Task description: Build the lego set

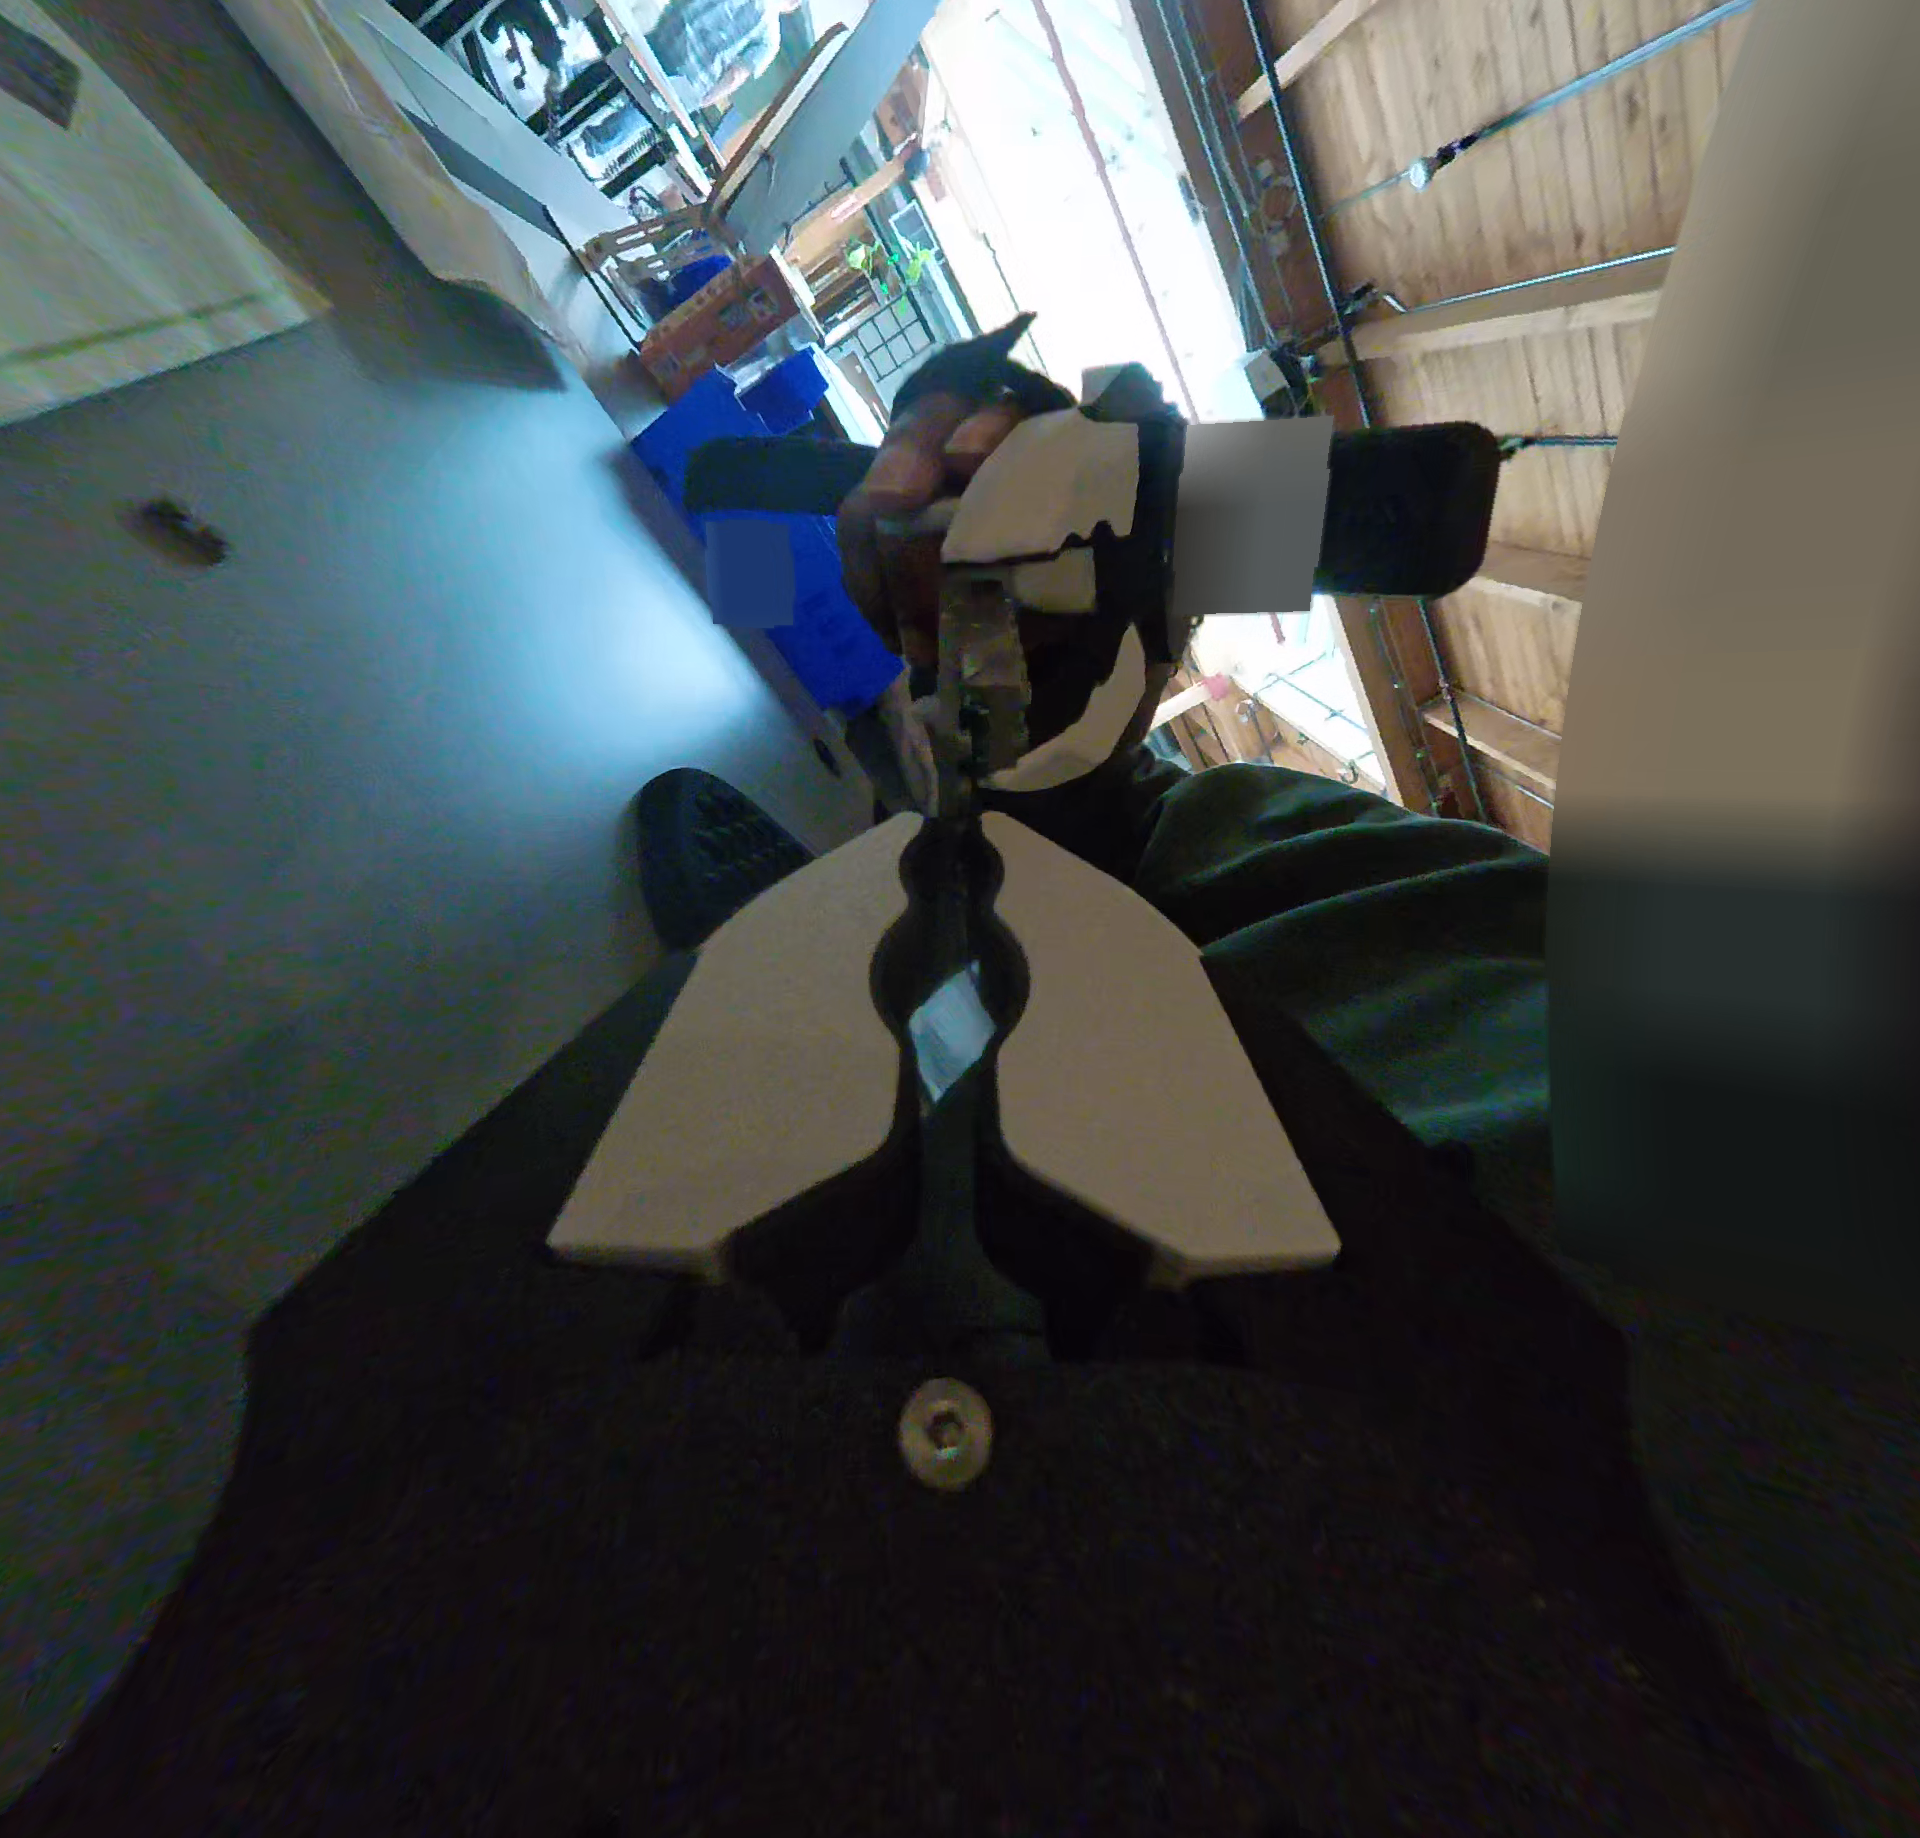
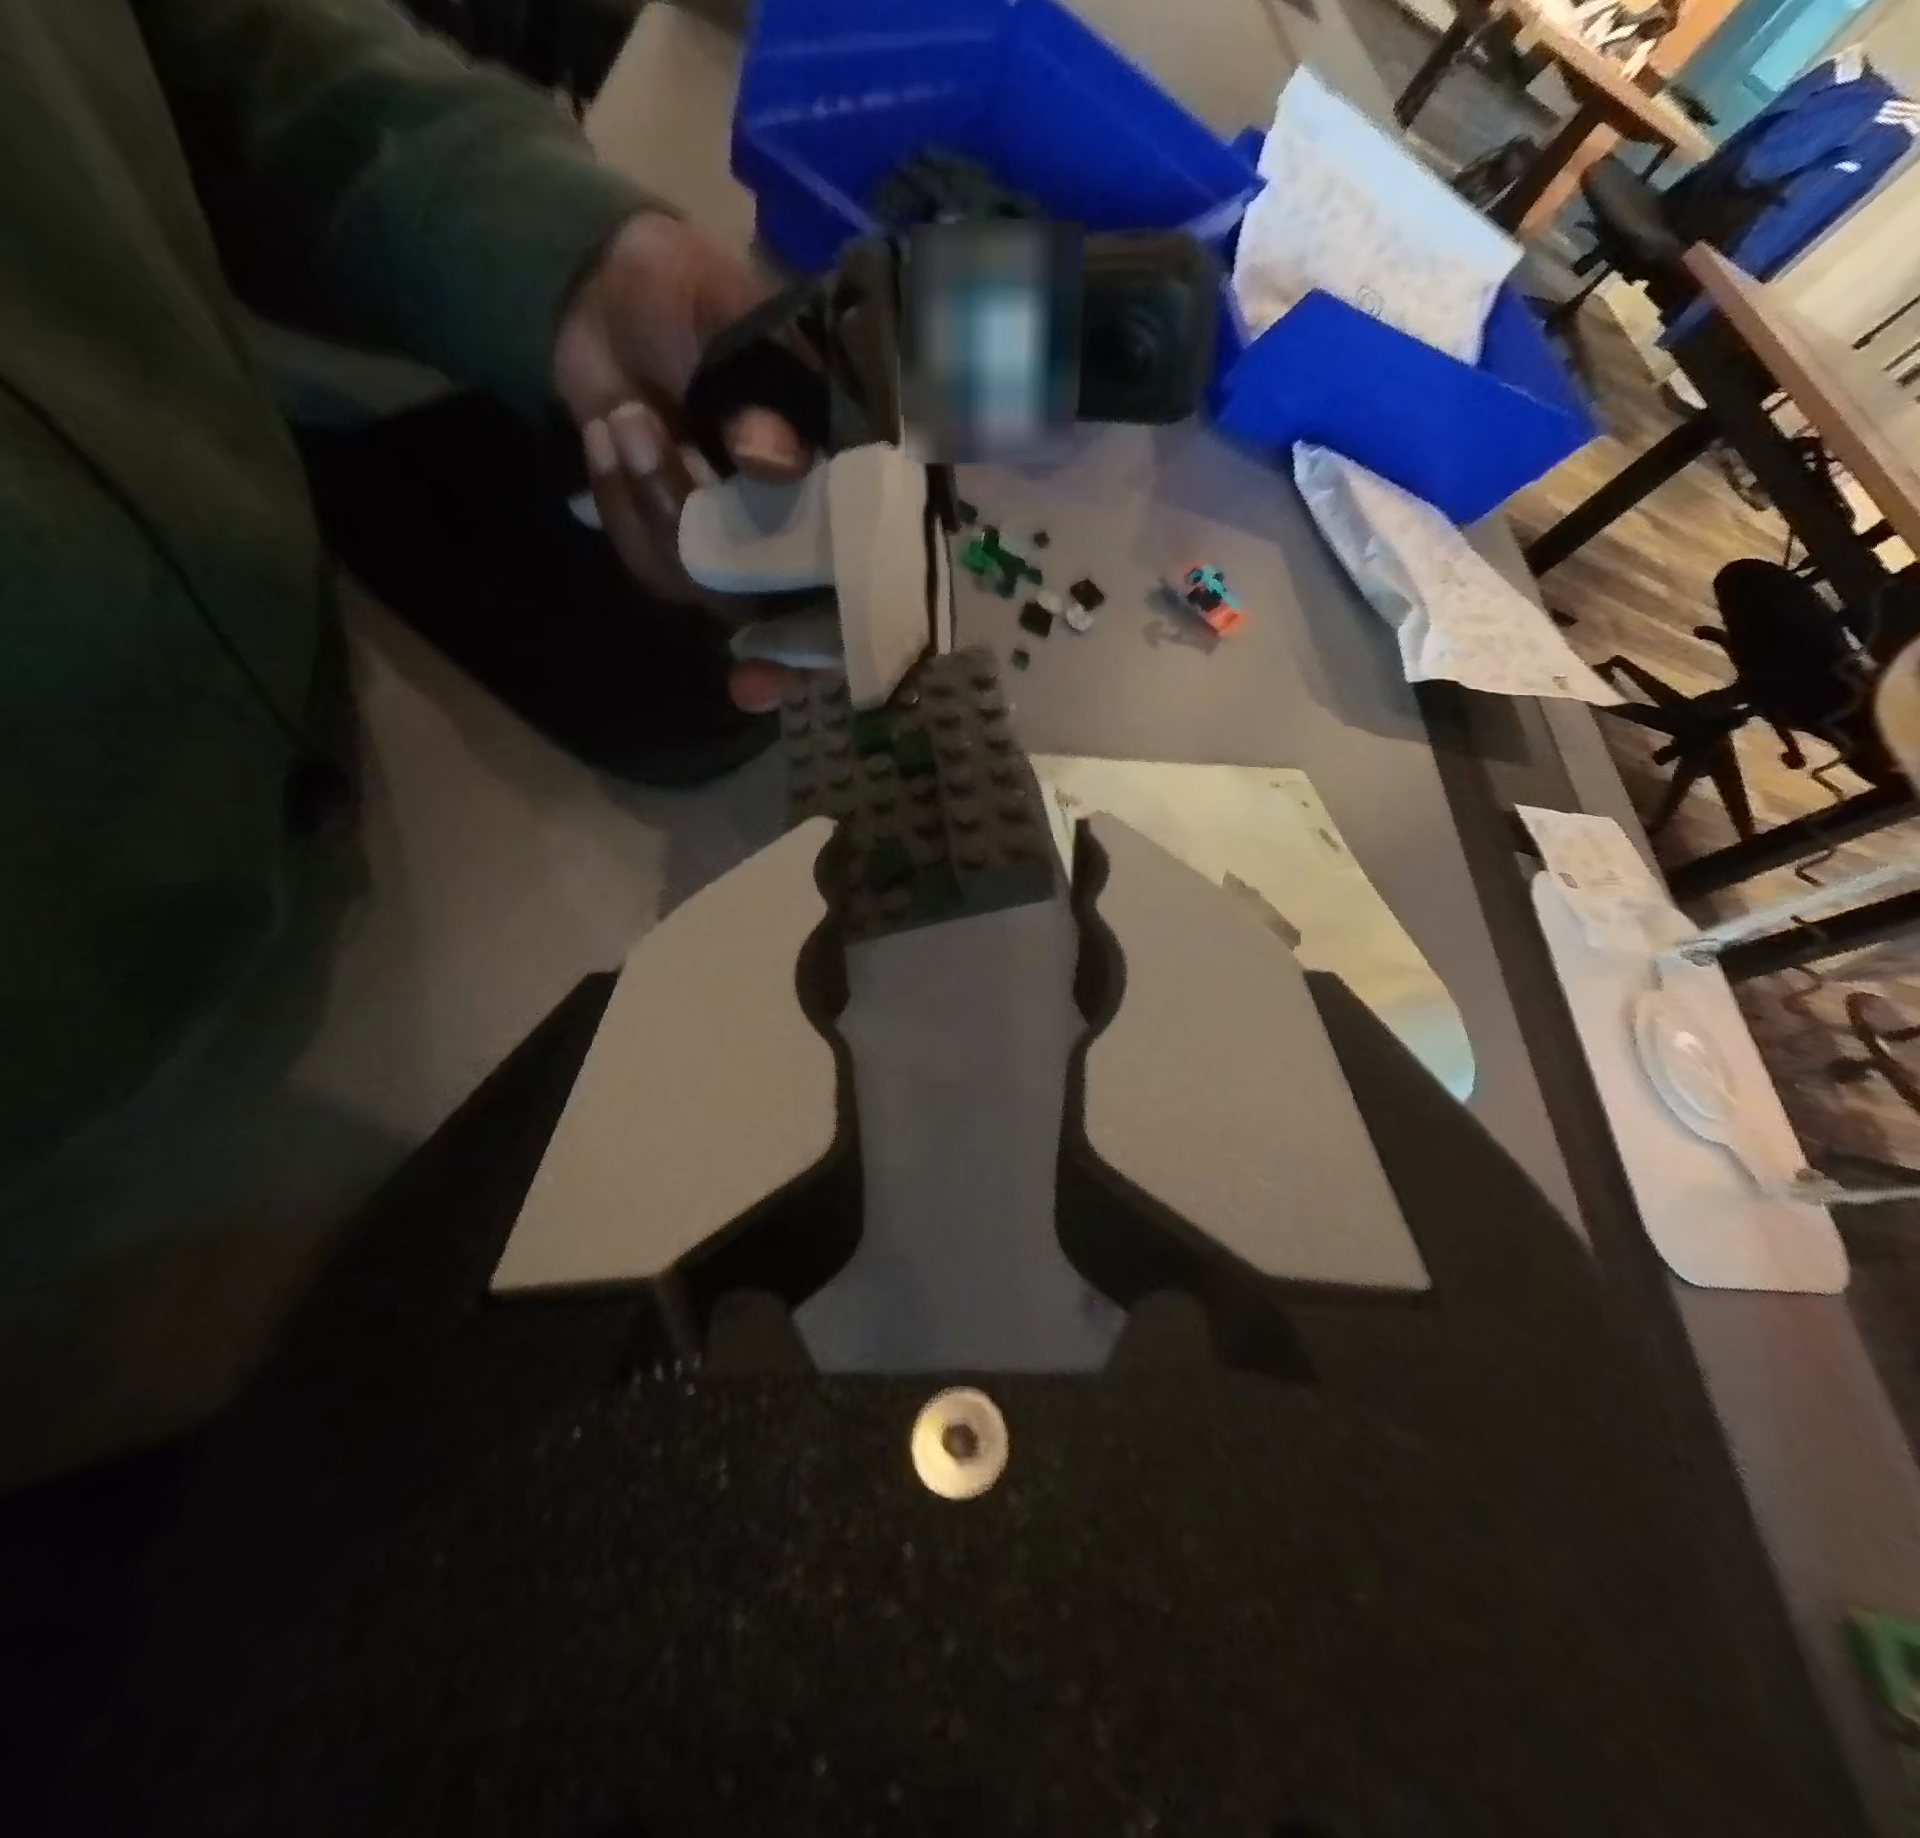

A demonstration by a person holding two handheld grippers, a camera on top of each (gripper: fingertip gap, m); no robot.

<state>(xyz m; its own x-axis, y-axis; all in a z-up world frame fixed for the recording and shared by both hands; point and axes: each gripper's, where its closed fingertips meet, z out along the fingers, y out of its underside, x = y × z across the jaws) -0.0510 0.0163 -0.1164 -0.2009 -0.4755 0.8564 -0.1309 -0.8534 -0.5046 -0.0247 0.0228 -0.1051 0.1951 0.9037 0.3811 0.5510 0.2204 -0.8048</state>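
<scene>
While the right gripper [image 2: 951, 853] is clamping one end of the dark grey lego plate [image 2: 925, 791] above the table [image 2: 1195, 708], the left gripper [image 1: 961, 832] is pinching its opposite edge; uneven pull is risking twisting the plate loose or popping seated bricks.

Lego plate [image 2: 925, 801] sat between both grippers, above the table [image 2: 1195, 708]. Loose pcs [image 2: 1023, 583] lay behind it on table, bins [image 2: 935, 115] farther back; booklet [image 2: 1278, 853] just right of plate.
</scene>
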